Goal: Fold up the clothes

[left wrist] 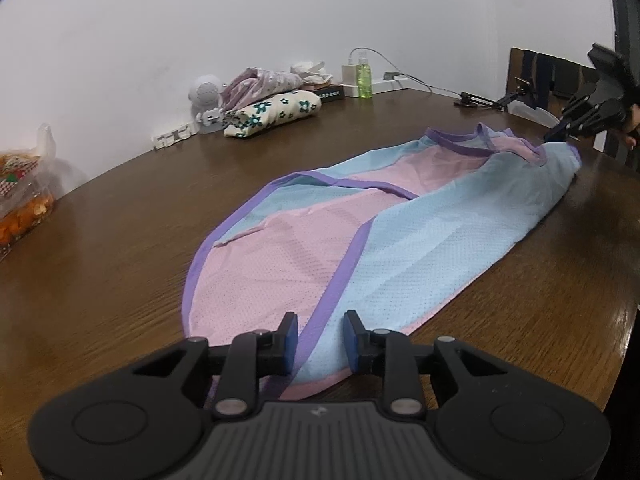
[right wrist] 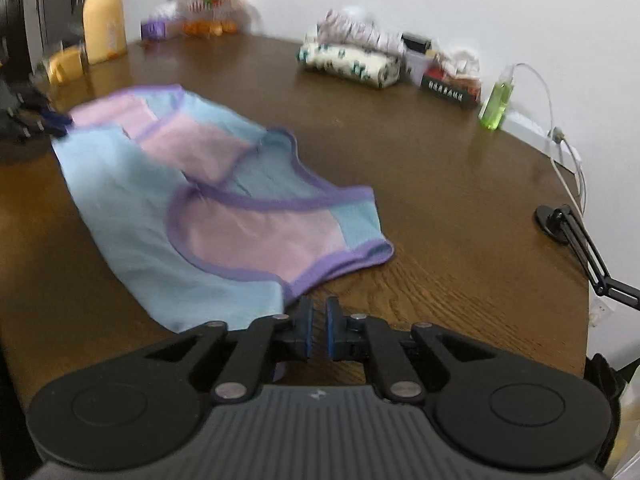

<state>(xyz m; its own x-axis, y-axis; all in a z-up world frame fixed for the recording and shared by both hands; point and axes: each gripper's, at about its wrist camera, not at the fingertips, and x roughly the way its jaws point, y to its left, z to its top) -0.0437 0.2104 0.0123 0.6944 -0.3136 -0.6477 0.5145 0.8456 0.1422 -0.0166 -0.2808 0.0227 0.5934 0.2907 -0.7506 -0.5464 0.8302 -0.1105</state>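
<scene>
A sleeveless mesh top [left wrist: 400, 240] in light blue and pink with purple trim lies flat on the brown wooden table [left wrist: 120, 260], partly folded lengthwise. My left gripper [left wrist: 320, 340] stands open at its bottom hem; the purple-edged cloth runs between the jaws, and the pads are not pressing it. From the right wrist view it is a dark shape [right wrist: 52, 122] at the far hem. My right gripper [right wrist: 317, 320] is shut to a narrow slit beside the purple shoulder strap [right wrist: 344, 264]. I see no cloth between its pads. In the left wrist view its tips [left wrist: 560, 132] meet the top's shoulder corner.
Folded floral clothes [left wrist: 272, 114] are stacked by the wall, next to a white round device [left wrist: 206, 94] and a green bottle [left wrist: 364, 76]. A snack bag [left wrist: 24, 200] sits at the left edge. A black stand arm [right wrist: 580, 240] reaches over the right edge. A yellow bottle [right wrist: 104, 16] stands far left.
</scene>
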